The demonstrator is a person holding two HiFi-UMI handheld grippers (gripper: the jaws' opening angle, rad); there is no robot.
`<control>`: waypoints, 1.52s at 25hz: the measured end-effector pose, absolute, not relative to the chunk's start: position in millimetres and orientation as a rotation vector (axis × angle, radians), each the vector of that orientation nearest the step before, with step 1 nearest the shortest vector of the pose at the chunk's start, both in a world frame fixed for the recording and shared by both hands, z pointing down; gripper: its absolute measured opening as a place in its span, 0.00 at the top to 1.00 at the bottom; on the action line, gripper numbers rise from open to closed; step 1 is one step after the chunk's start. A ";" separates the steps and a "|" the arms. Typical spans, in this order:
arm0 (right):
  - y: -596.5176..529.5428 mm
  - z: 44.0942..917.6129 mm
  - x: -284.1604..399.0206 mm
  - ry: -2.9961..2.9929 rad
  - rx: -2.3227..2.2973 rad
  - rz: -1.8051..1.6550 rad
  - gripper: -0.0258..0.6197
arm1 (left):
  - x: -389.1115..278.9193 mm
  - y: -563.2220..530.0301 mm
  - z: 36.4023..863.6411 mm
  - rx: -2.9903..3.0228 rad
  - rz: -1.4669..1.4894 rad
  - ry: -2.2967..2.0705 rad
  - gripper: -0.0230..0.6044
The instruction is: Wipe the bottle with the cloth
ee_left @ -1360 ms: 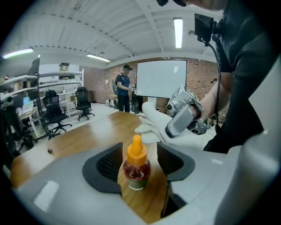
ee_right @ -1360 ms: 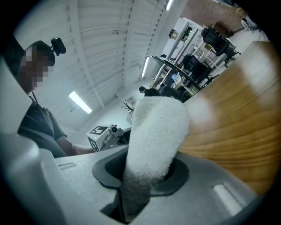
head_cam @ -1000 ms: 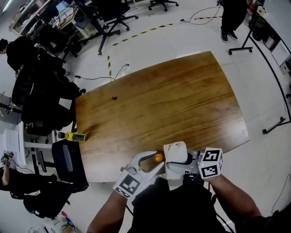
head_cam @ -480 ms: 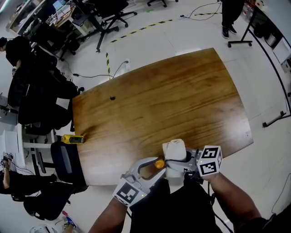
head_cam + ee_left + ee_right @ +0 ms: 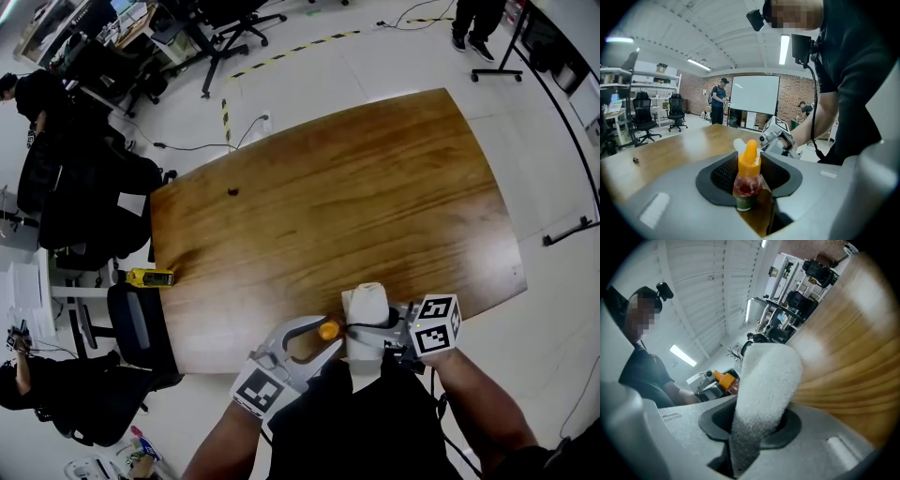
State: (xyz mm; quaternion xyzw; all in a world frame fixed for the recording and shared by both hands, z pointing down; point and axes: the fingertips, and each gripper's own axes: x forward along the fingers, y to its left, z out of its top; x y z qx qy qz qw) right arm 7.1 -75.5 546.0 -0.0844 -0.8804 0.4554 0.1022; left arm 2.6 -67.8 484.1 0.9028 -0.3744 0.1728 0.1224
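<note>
A small bottle of red sauce with an orange cap stands upright between the jaws of my left gripper, which is shut on its body. My right gripper is shut on a white folded cloth that sticks up out of its jaws. In the head view both grippers sit over the wooden table's near edge. There the cloth is just right of the cap, very close to it; whether they touch I cannot tell. The right gripper view shows the bottle left of the cloth.
A small dark speck lies far left on the table. A yellow object rests beside the table's left edge, above a black chair. Office chairs and desks crowd the left side. A person stands far off by a screen.
Both grippers, the bottle and the cloth stay almost where they were at the table's near edge. The head view has shifted slightly.
</note>
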 end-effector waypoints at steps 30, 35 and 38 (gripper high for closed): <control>-70.5 593.6 14.9 -2.303 0.093 1.167 0.80 | -11.8 -85.5 485.1 2.524 0.318 -1.130 0.70; -41.2 558.6 23.4 -2.486 0.105 0.871 0.80 | -20.5 -102.2 484.2 2.468 0.263 -1.107 0.71; -1.3 550.3 7.3 -2.482 -0.037 0.604 0.80 | -16.9 -104.4 485.3 2.492 0.277 -1.048 0.71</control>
